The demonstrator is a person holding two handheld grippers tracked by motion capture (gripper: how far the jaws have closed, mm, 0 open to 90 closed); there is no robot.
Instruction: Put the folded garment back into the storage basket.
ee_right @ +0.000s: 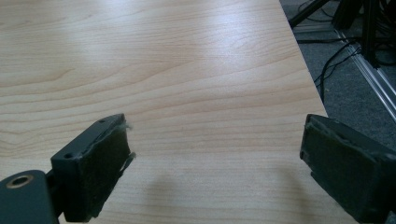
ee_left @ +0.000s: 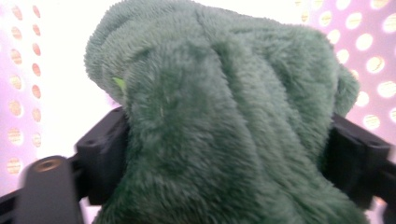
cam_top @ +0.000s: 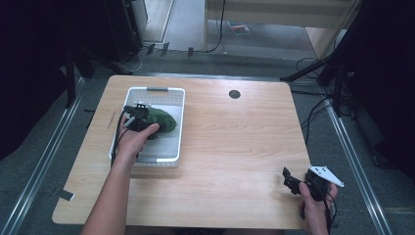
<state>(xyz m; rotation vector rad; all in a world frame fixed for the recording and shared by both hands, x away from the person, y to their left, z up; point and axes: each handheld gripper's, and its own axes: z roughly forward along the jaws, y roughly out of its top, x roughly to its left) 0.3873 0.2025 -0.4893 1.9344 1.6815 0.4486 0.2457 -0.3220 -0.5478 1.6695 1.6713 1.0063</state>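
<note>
Green plush cloth (ee_left: 224, 130) sits bunched between the left gripper's (cam_top: 138, 119) jaws, which clamp it from both sides inside the white perforated basket (cam_top: 178, 132) at the frame's centre-left; nothing else lies in the basket (as far as shows); the right gripper (ee_right: 215, 172), jaws apart, idles over bare table (ee_right: 187, 70) at lower right, well apart.
</note>
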